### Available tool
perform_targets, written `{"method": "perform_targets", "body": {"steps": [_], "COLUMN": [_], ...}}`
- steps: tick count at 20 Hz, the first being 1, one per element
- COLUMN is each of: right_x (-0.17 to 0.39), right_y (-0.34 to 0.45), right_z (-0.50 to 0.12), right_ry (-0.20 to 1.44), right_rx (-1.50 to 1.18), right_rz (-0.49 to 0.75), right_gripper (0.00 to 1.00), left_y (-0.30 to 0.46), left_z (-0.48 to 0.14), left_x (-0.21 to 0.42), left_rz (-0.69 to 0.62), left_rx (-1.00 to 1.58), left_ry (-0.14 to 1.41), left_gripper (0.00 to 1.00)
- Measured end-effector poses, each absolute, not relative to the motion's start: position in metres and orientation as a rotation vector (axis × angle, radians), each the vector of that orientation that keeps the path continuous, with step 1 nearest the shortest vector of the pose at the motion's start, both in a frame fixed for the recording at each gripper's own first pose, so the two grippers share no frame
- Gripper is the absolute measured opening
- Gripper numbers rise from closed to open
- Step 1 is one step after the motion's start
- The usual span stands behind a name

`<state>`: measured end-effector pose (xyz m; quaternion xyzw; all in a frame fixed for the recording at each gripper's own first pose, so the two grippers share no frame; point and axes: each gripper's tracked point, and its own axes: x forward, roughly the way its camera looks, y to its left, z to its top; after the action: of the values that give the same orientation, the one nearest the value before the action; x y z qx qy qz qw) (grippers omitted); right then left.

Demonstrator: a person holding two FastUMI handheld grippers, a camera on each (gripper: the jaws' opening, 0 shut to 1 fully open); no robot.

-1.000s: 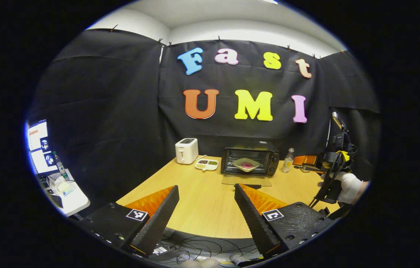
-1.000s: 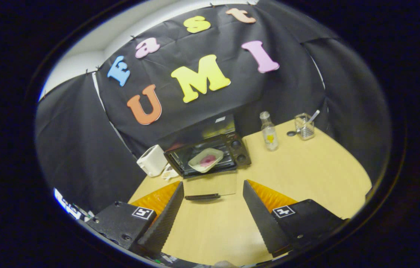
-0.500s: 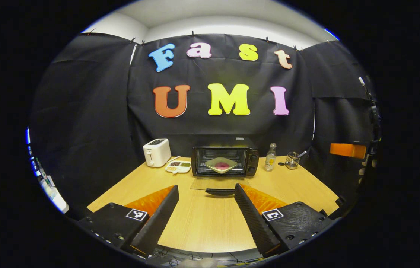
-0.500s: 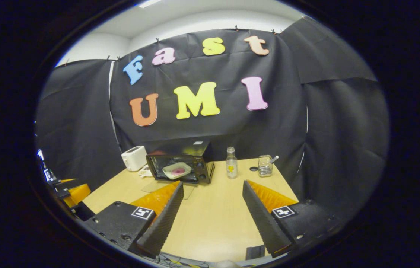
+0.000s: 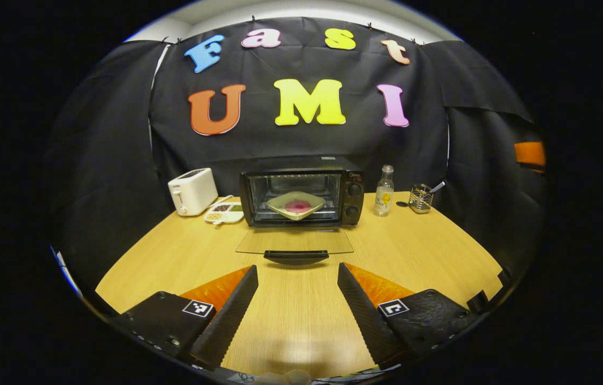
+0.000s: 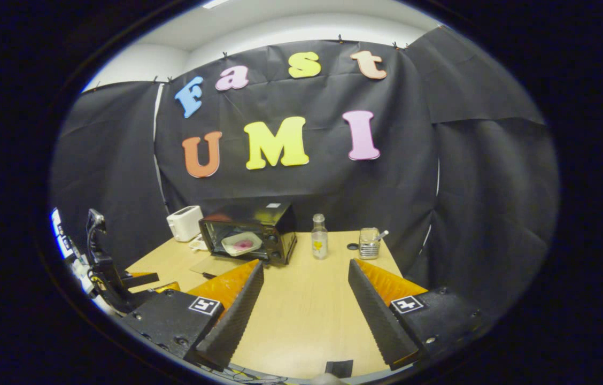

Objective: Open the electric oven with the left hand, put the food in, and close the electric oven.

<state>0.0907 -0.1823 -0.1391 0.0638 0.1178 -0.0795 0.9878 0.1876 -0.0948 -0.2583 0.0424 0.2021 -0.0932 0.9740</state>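
Note:
A black electric oven [image 5: 301,197] [image 6: 250,232] stands at the back of the wooden table with its glass door [image 5: 295,241] folded down flat and the door handle [image 5: 296,257] nearest me. Inside on the rack sits a pale plate with pink food [image 5: 296,205] [image 6: 241,244]. My left gripper [image 5: 297,278] is open over the table, a short way in front of the handle, holding nothing. My right gripper [image 6: 306,275] is open and empty, farther back and to the right of the oven. The left gripper's body [image 6: 106,272] shows at the left edge of the right gripper view.
A white toaster [image 5: 192,191] and a divided snack tray [image 5: 224,212] stand left of the oven. To its right are a small bottle [image 5: 384,198], a dark cap [image 5: 401,204] and a wire cup with a spoon [image 5: 421,198]. The table [image 5: 414,251] has bare wood in front.
The left gripper has swung to face the oven squarely and moved closer to the lowered door. The right gripper has drawn back and turned a little right, away from the oven.

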Motion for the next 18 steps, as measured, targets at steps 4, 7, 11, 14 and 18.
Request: {"method": "perform_targets", "body": {"steps": [4, 7, 11, 14, 18], "right_x": [0.101, 0.109, 0.119, 0.123, 0.122], "right_y": [-0.182, -0.175, -0.162, -0.154, -0.155], "right_z": [-0.137, -0.136, -0.137, -0.137, -0.139], "right_ry": [0.263, 0.287, 0.315, 0.325, 0.333], "right_rx": [0.103, 0.099, 0.098, 0.110, 0.117], "right_rz": [-0.231, -0.285, -0.330, -0.357, -0.398], "right_gripper": [1.00, 0.96, 1.00, 0.96, 1.00], "left_y": [-0.097, -0.100, -0.103, -0.104, -0.100], "left_z": [-0.305, -0.337, -0.367, -0.389, -0.404], "left_x": [0.230, 0.258, 0.285, 0.297, 0.311], "left_rz": [-0.237, -0.263, -0.294, -0.304, -0.290], "left_rx": [0.095, 0.082, 0.089, 0.092, 0.103], "left_ry": [0.471, 0.513, 0.552, 0.590, 0.615], "left_gripper": [0.96, 0.96, 0.96, 0.96, 0.96]}}
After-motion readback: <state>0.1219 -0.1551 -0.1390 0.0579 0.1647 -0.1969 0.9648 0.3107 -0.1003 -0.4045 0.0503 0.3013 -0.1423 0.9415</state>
